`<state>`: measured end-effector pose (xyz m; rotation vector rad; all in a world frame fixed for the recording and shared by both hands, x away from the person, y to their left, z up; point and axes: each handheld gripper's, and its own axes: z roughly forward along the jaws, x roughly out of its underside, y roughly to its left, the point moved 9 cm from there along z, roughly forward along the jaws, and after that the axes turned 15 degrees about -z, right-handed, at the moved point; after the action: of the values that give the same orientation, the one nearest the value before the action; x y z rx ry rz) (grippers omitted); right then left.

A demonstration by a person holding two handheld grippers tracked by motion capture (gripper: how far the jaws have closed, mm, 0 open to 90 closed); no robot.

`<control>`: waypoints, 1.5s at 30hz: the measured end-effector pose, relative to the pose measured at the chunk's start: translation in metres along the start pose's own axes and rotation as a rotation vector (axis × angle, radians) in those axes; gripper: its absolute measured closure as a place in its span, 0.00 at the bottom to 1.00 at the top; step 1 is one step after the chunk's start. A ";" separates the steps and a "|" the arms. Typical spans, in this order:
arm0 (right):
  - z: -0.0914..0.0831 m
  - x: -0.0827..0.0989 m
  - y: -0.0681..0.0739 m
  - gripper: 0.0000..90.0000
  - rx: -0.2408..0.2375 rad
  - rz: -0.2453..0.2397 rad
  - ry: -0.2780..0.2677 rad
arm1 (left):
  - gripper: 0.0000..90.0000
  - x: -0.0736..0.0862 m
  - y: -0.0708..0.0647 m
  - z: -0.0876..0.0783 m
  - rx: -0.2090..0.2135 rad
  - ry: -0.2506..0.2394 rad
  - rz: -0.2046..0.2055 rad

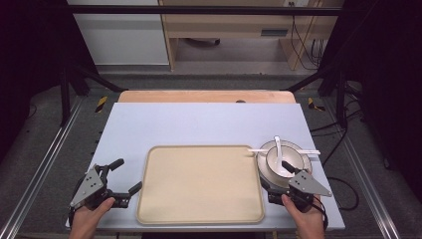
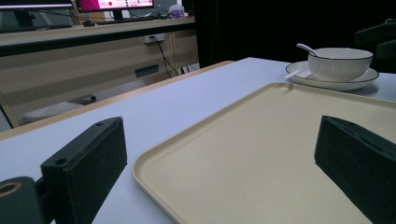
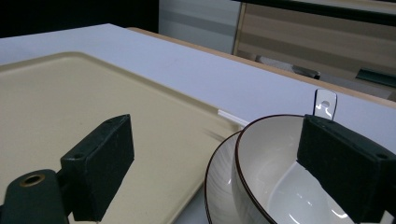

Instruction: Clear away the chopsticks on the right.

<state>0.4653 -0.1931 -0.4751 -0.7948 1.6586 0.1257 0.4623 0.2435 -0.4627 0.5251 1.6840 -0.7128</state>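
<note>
While nothing has been lifted, the layout reads like a table set for loading: a beige tray (image 1: 199, 184) lies empty in the middle of the pale blue table (image 1: 199, 124), within easy reach of both hands, and the crockery sits just off its right edge. That crockery is a stack. A white bowl (image 1: 279, 160) with a dark rim stands on a matching plate (image 1: 304, 152), a white spoon (image 1: 278, 147) rests inside the bowl with its handle pointing away from the person, and a pair of white chopsticks (image 1: 311, 151) lies across the plate's far side, one end reaching toward the tray's corner.

I'd judge the stacking is deliberate, so the set can go across as one load or be taken apart piece by piece.

Over on the person's right, the right gripper (image 1: 280, 175) is held low at the near side of the stack, jaws spread wide; in the right gripper view the bowl's rim (image 3: 261, 126) passes between them, one jaw over the bowl and the other over the tray. It holds nothing, though it looks lined up to pinch the rim.

At the tray's near left corner, the left gripper (image 1: 127, 177) waits with jaws wide and empty, straddling that edge (image 2: 154, 161), perhaps to steady the tray.
</note>
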 end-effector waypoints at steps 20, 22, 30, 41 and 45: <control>-0.035 -0.015 -0.058 0.32 0.162 -0.077 0.141 | 0.04 0.003 0.005 -0.002 -0.036 0.022 -0.011; -0.034 -0.011 -0.080 0.42 0.149 -0.079 0.202 | 0.05 0.003 0.005 -0.002 -0.037 0.022 -0.011; 0.000 0.030 -0.146 0.75 0.062 0.012 0.424 | 0.06 0.006 0.004 0.002 -0.046 0.045 0.002; 0.037 0.096 -0.184 1.00 0.086 0.095 0.639 | 0.07 0.007 0.005 0.001 -0.053 0.048 -0.001; 0.030 0.097 -0.174 1.00 0.068 0.076 0.673 | 0.07 0.007 0.005 0.001 -0.051 0.047 -0.001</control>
<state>0.5844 -0.3513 -0.5122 -0.7665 2.3127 -0.1649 0.4655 0.2462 -0.4704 0.5079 1.7421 -0.6608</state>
